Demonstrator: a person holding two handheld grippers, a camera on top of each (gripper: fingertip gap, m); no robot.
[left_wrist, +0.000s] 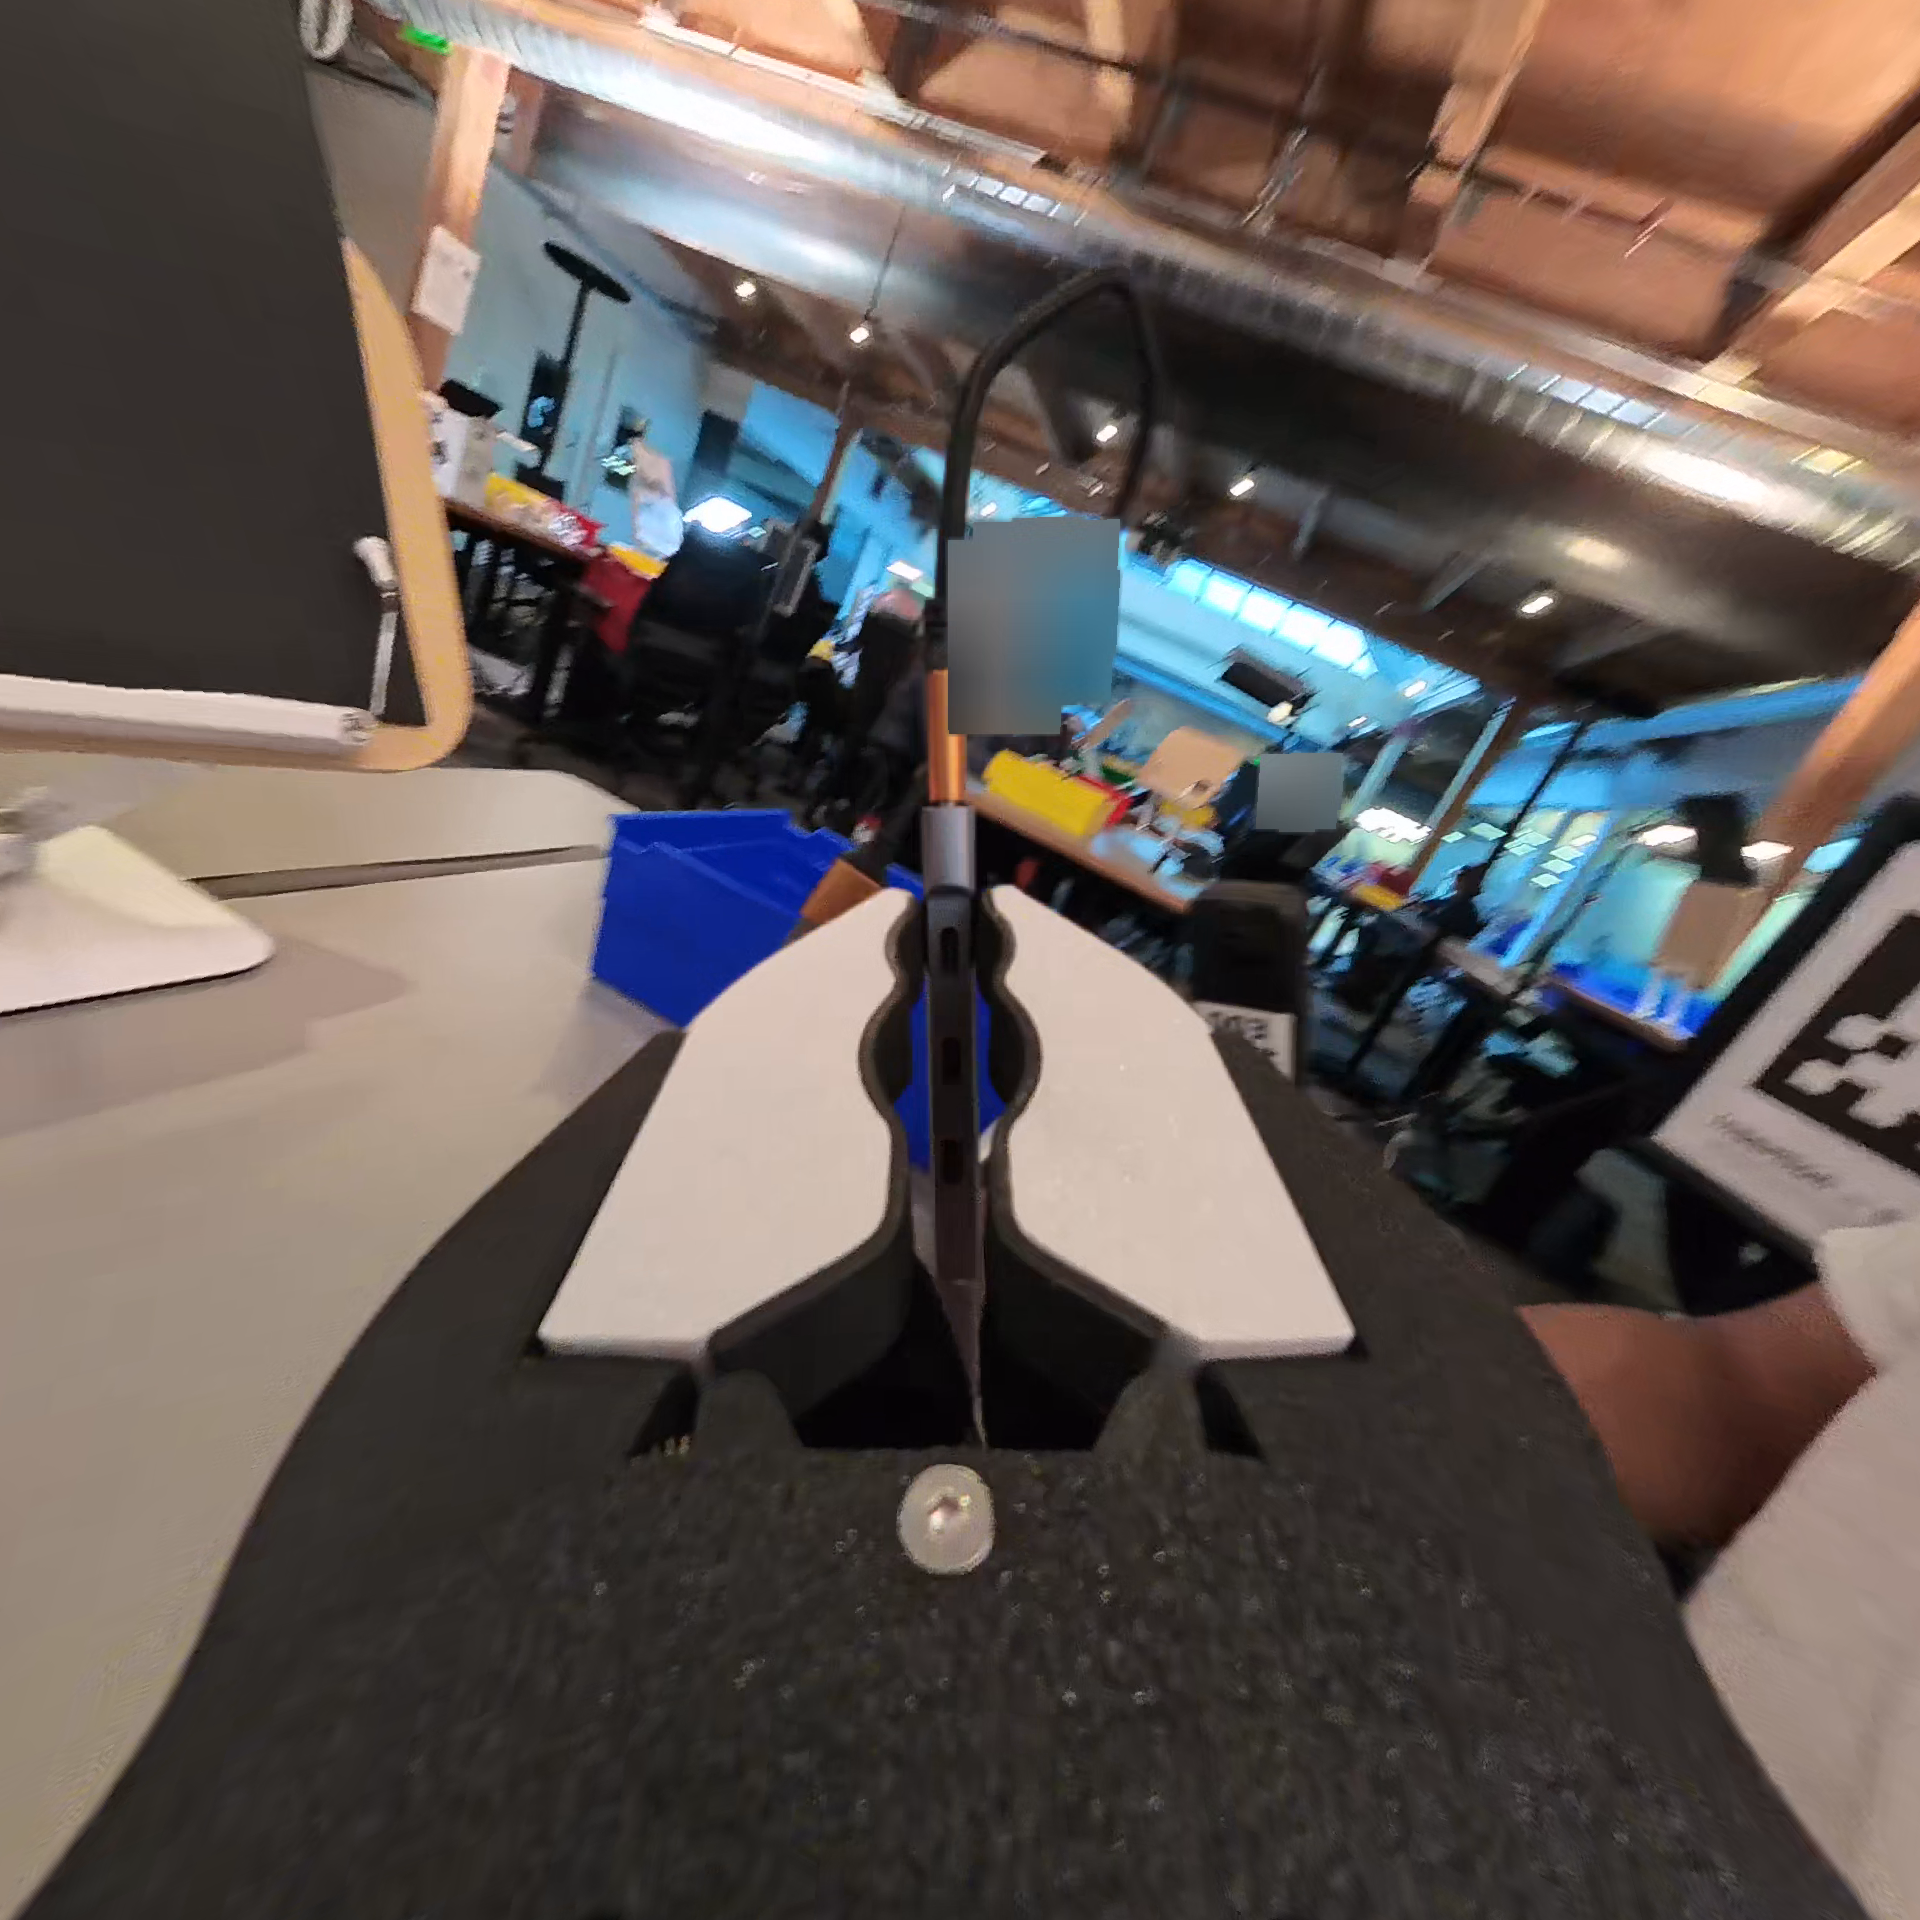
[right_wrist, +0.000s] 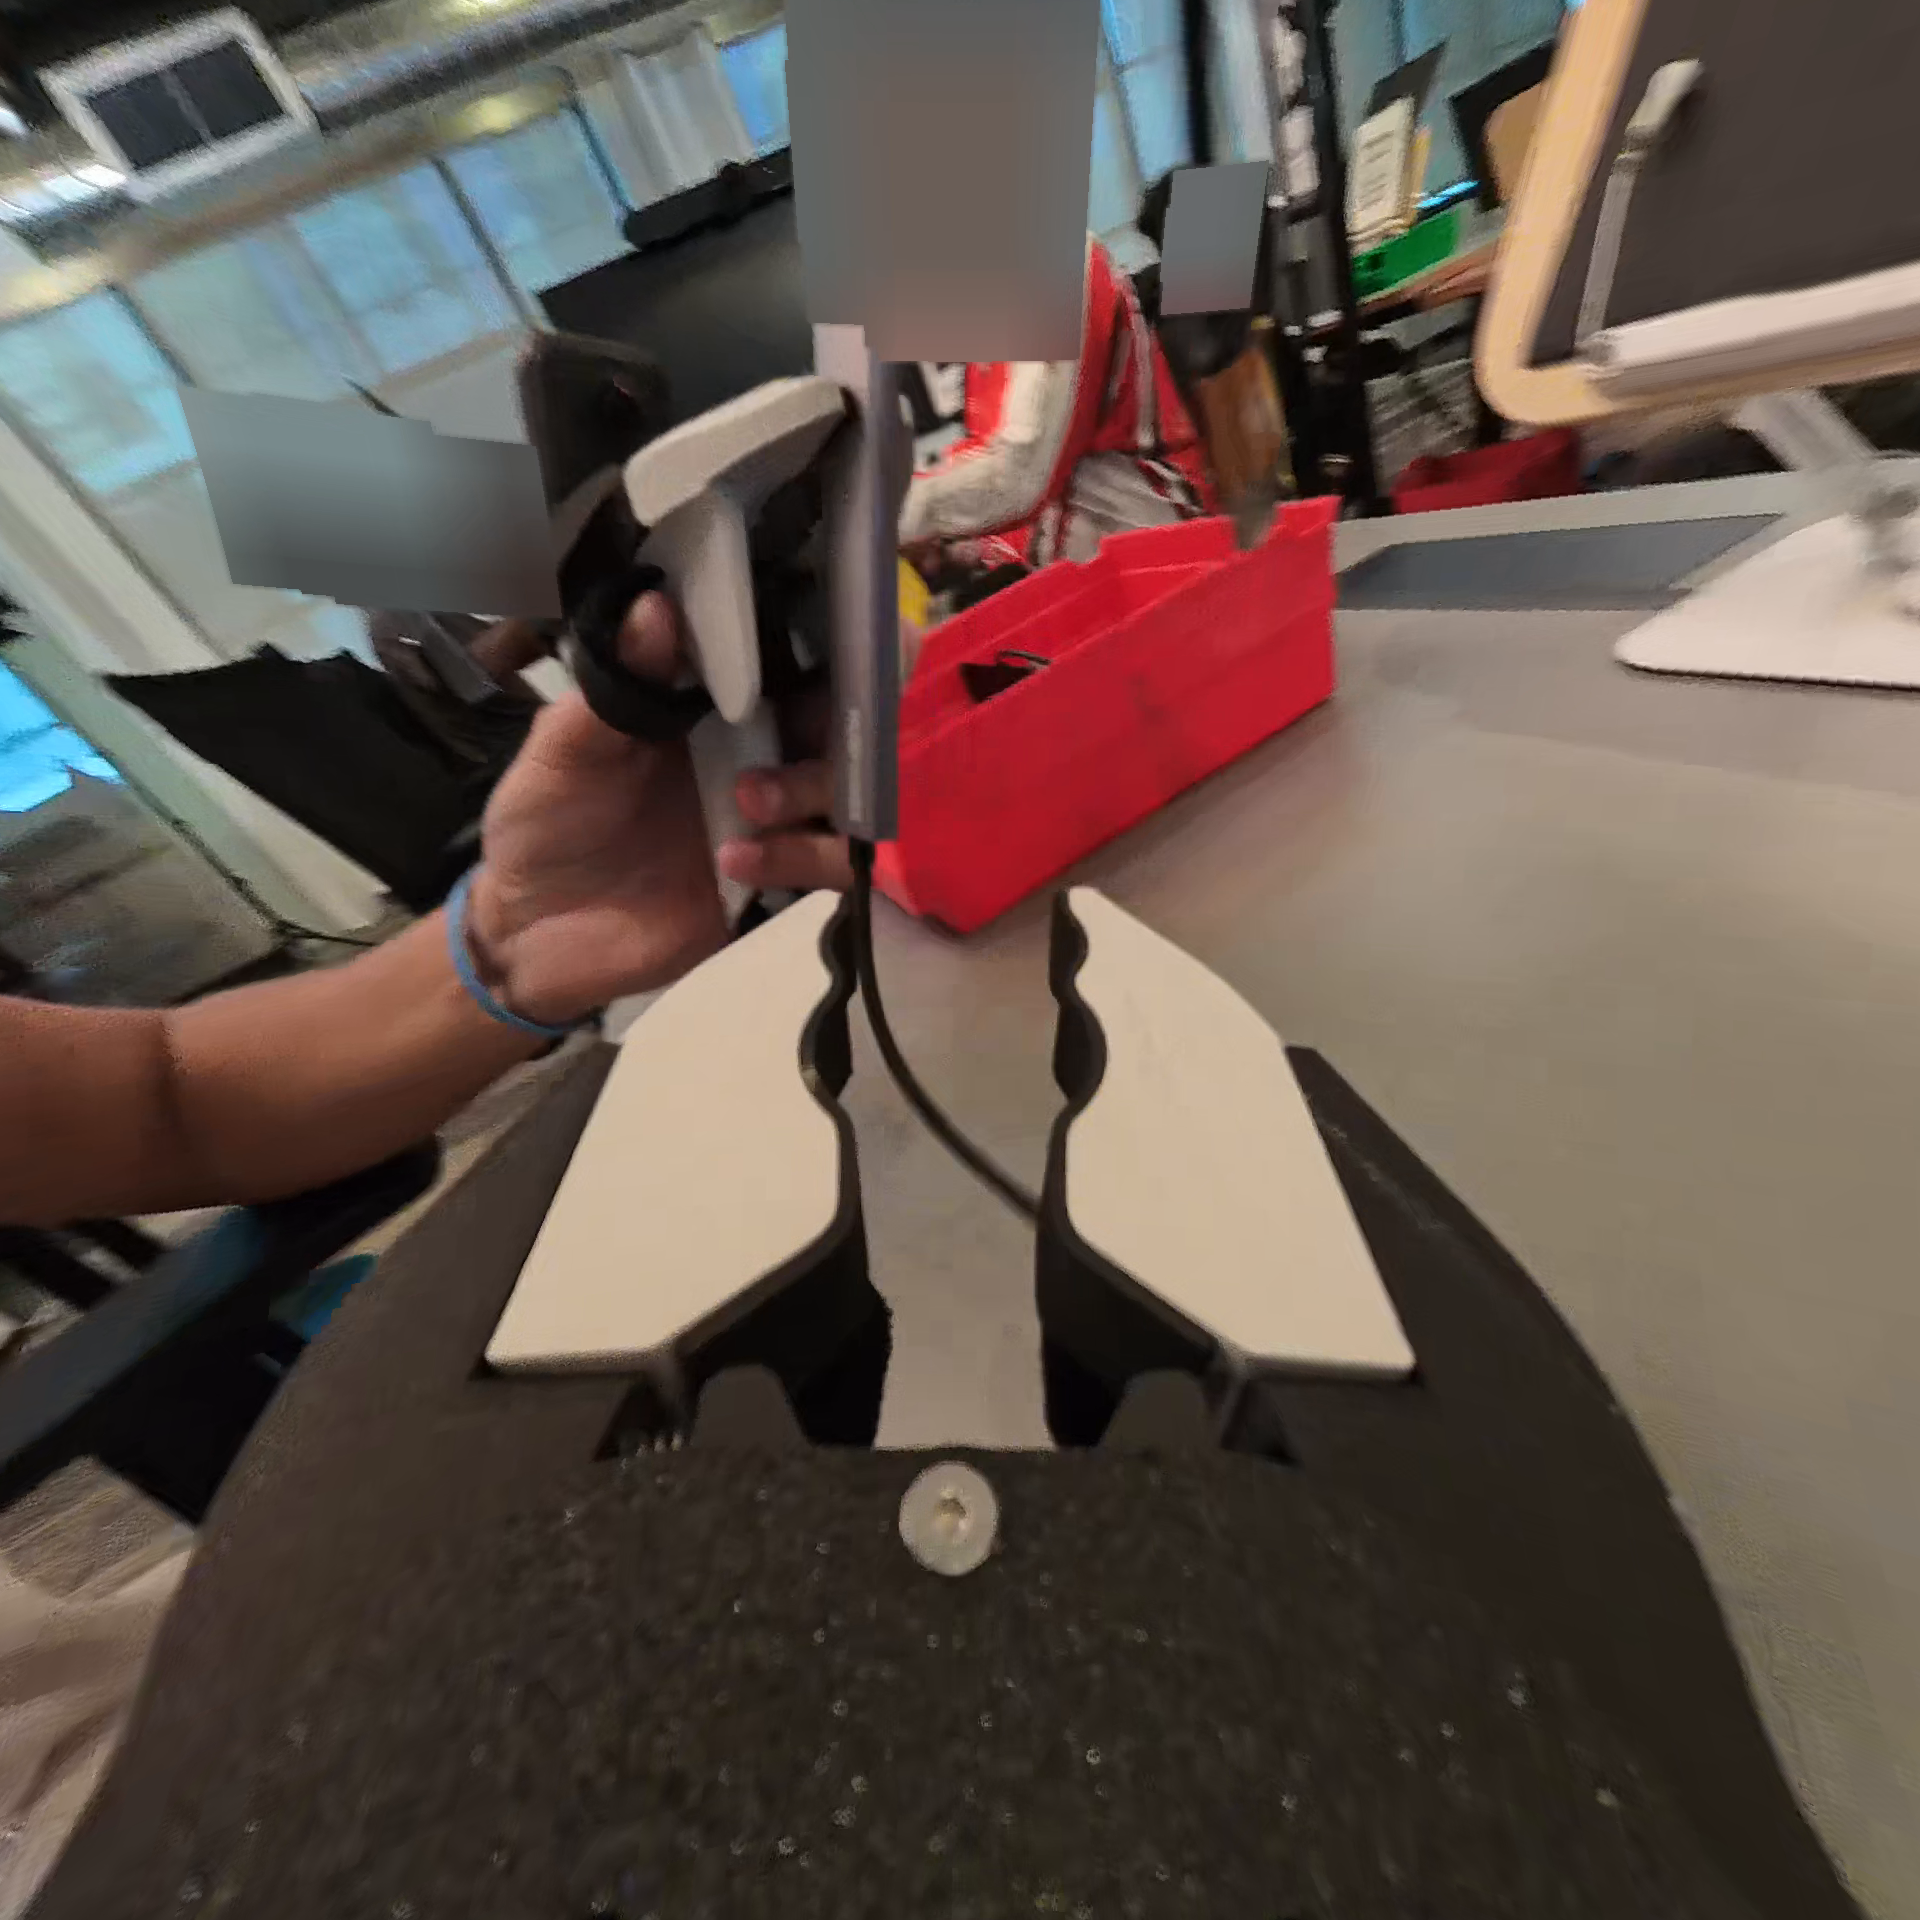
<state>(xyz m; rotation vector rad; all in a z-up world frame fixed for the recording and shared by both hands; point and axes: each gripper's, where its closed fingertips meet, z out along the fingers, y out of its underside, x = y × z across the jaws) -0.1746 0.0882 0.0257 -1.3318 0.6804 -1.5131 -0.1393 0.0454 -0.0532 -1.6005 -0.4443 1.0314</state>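
wrist views, low, sharing grey table (right_wrist: 1558, 935)

The near end of the dark slim device (left_wrist: 954, 1049) vanishes into the body of the left hand-held gripper (left_wrist: 951, 914). The black cable (right_wrist: 914, 1081) slips behind a finger (right_wrist: 1205, 1143) of the right hand-held gripper (right_wrist: 951, 935), its end hidden. The monitor (left_wrist: 156, 343) is cut off by the frame's edge. The room beyond the counter (right_wrist: 1558, 935) is smeared with blur.

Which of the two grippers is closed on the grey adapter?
The left gripper: its fingers are shut on the flat grey adapter. The right gripper is open; only the black cable runs between its fingers.
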